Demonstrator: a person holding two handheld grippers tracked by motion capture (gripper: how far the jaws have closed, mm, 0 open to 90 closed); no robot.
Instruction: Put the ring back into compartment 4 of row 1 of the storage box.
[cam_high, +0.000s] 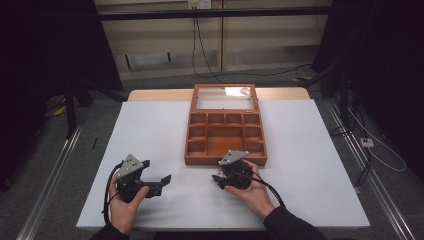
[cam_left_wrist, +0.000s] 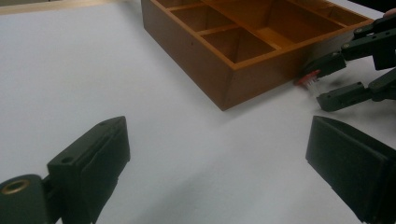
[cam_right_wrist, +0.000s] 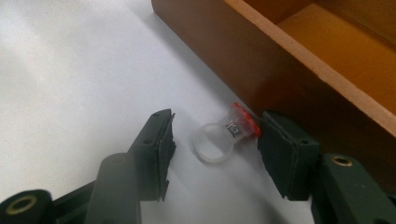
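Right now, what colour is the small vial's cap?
Red; the vial shows best in the right gripper view.

Compartment tray (cam_high: 225, 137) sits mid-desk (cam_high: 150, 130), ahead of me, lid section hinged open behind it. Small capped vial (cam_right_wrist: 224, 135) lies on its side on desk, against tray's near wall. My right gripper (cam_high: 220, 179) before that wall, fingers (cam_right_wrist: 156, 149) flanking vial, not pressing it. My left gripper (cam_high: 159, 181) well left of tray, fingers apart over bare desk.
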